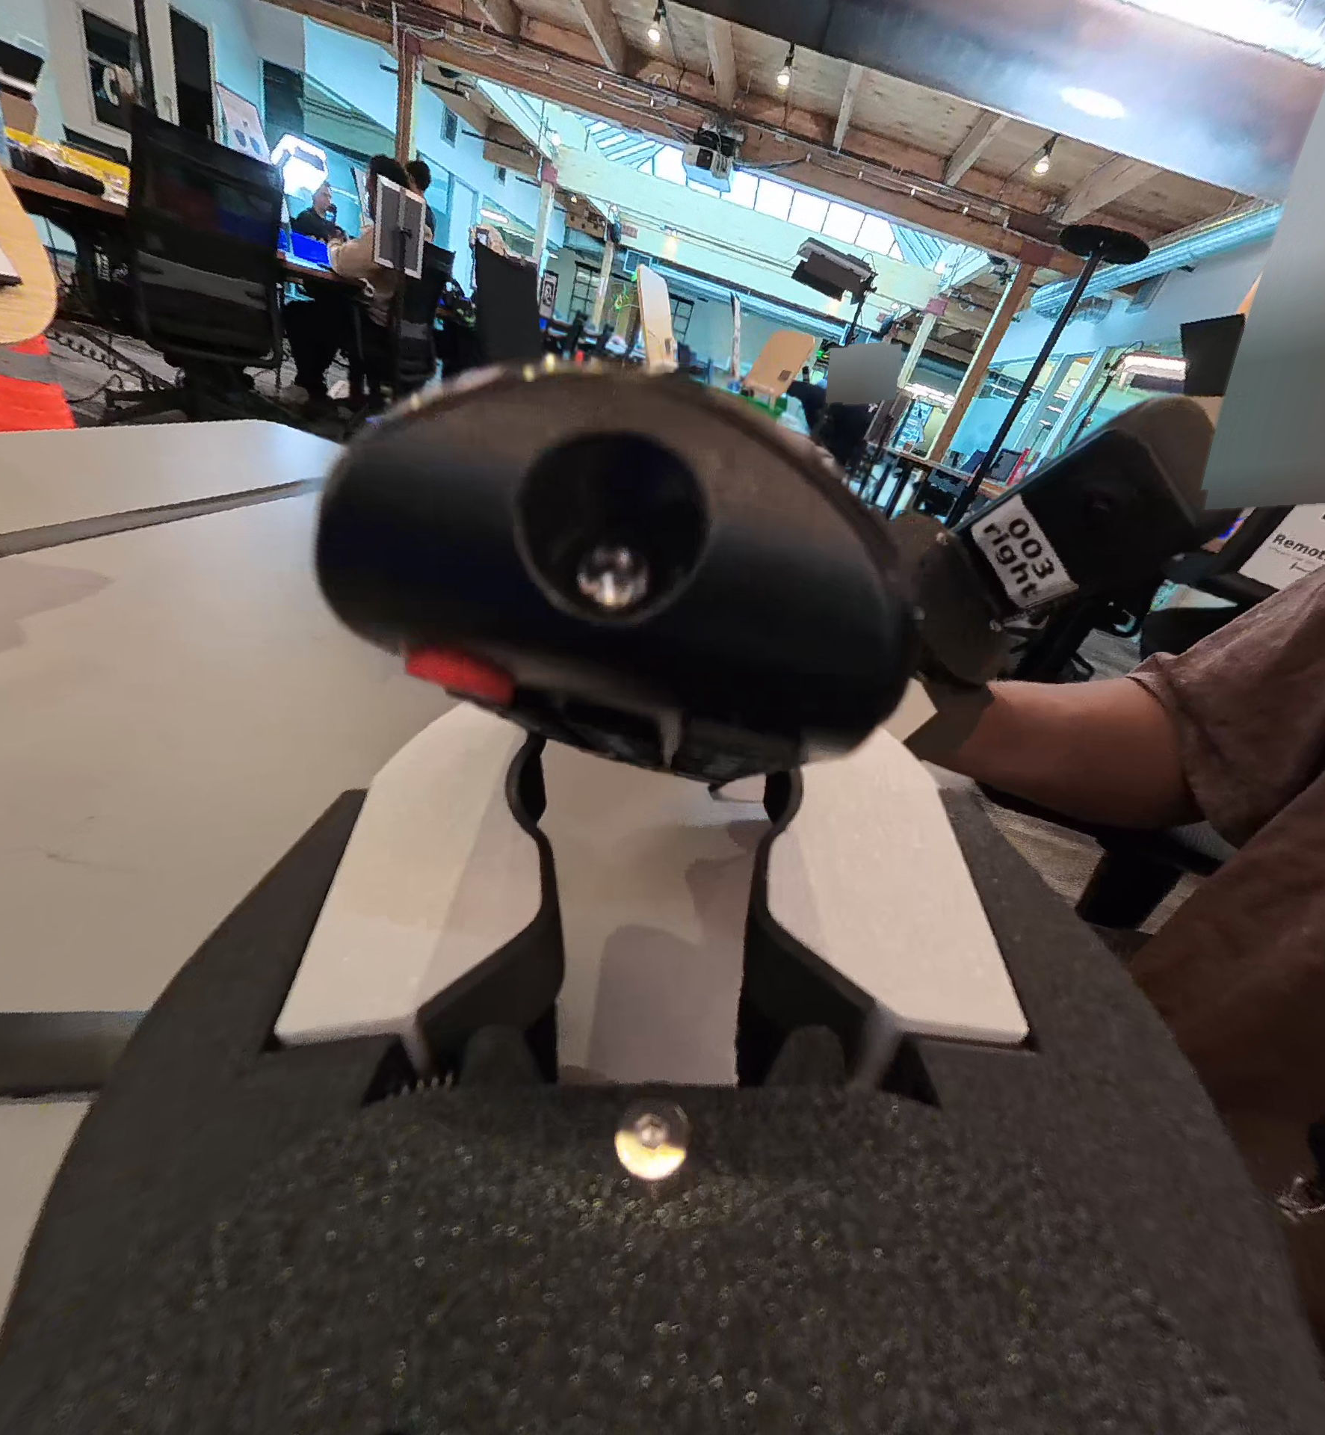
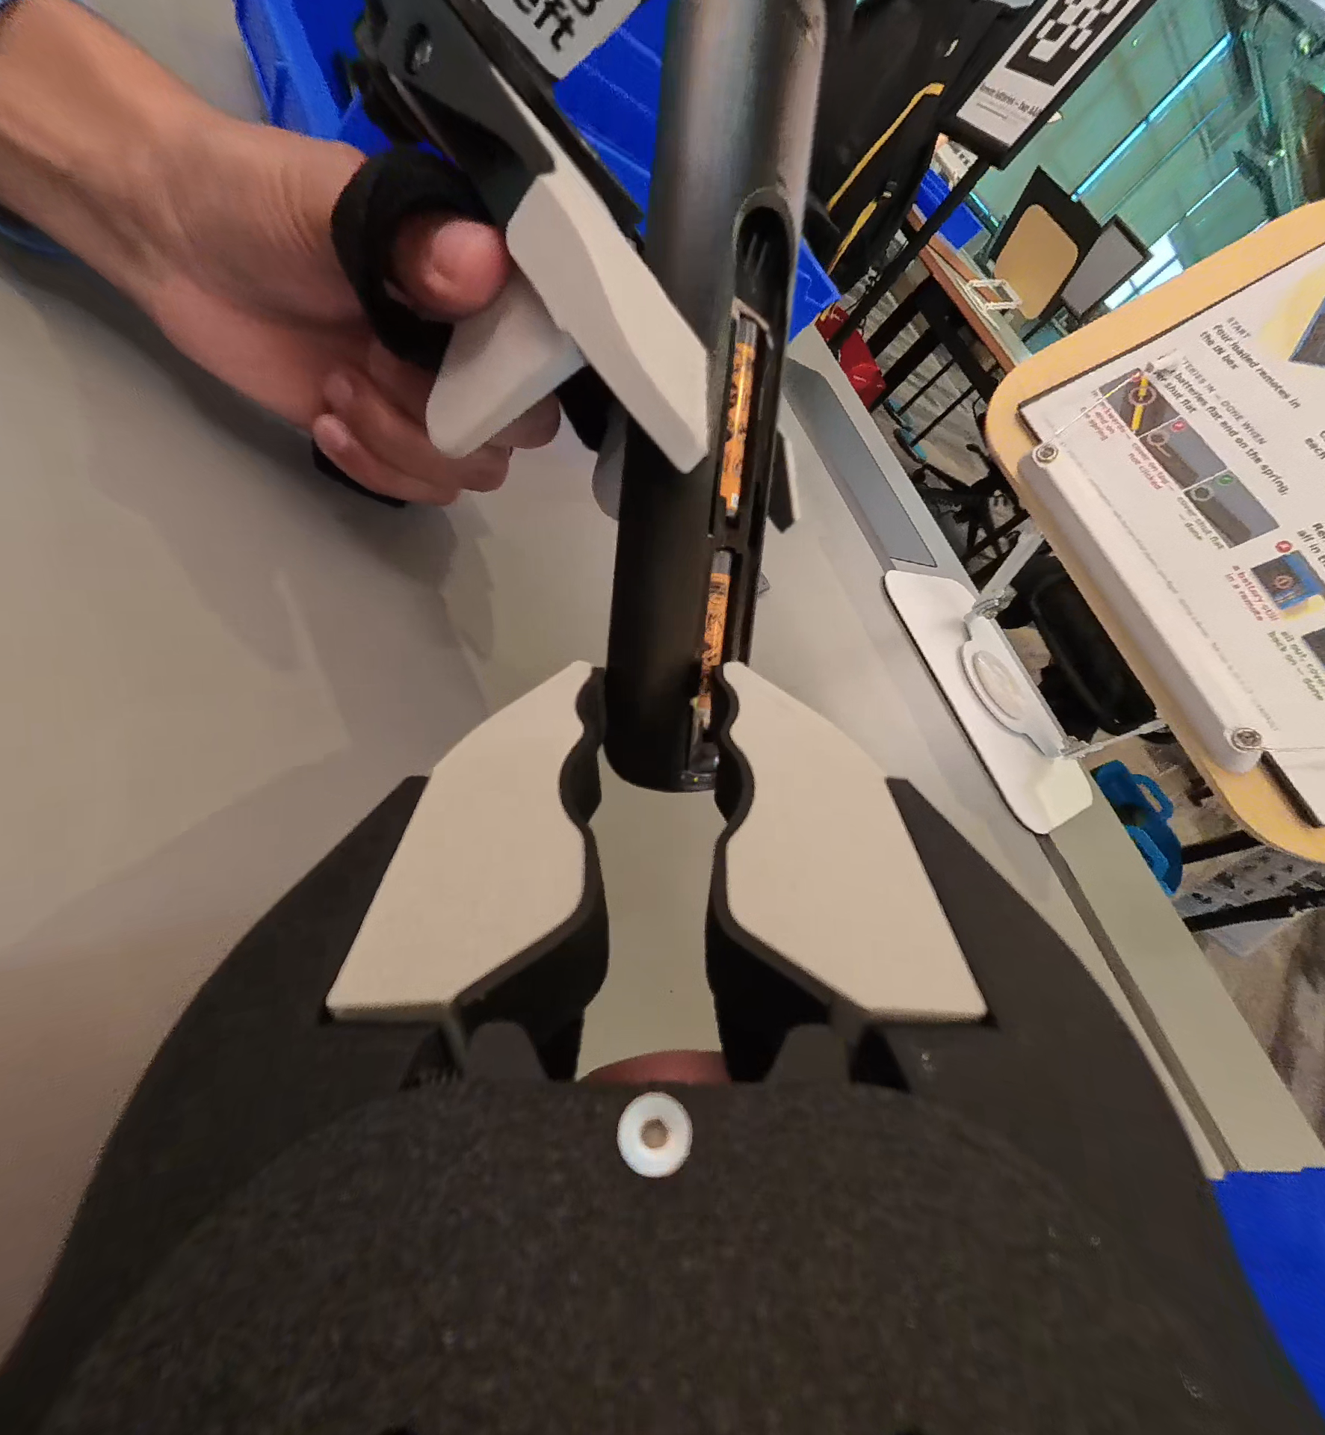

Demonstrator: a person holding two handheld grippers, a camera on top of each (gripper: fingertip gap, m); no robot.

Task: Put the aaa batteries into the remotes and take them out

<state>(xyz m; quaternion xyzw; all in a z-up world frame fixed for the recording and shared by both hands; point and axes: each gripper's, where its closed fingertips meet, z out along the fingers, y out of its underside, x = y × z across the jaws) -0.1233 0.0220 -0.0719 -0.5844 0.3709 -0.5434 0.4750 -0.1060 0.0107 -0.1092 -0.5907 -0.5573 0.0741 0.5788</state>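
A black remote [image 2: 667, 543] is held off the grey table between both grippers. Its battery bay is open, and two orange-and-black AAA batteries [image 2: 738, 411] [image 2: 717, 613] lie in it end to end. My right gripper [image 2: 659, 683] is shut on the remote's near end. My left gripper [image 2: 628, 373] comes in from the upper left and clamps the remote's middle. In the left wrist view the remote's [image 1: 605, 559] other end faces the camera, blurred, above my left gripper [image 1: 653, 776]. The right gripper [image 1: 1032, 559] shows behind it at the right.
The grey table [image 2: 139, 699] spreads to the left. A blue bin [image 2: 612, 101] stands behind the remote, and another blue bin [image 2: 1311, 1281] is at the lower right. An instruction board [image 2: 1226, 505] on a white stand base [image 2: 985, 691] sits at the table's right edge. A person's hand [image 2: 216, 272] holds the left gripper. Left tips to right tips: about 5 cm.
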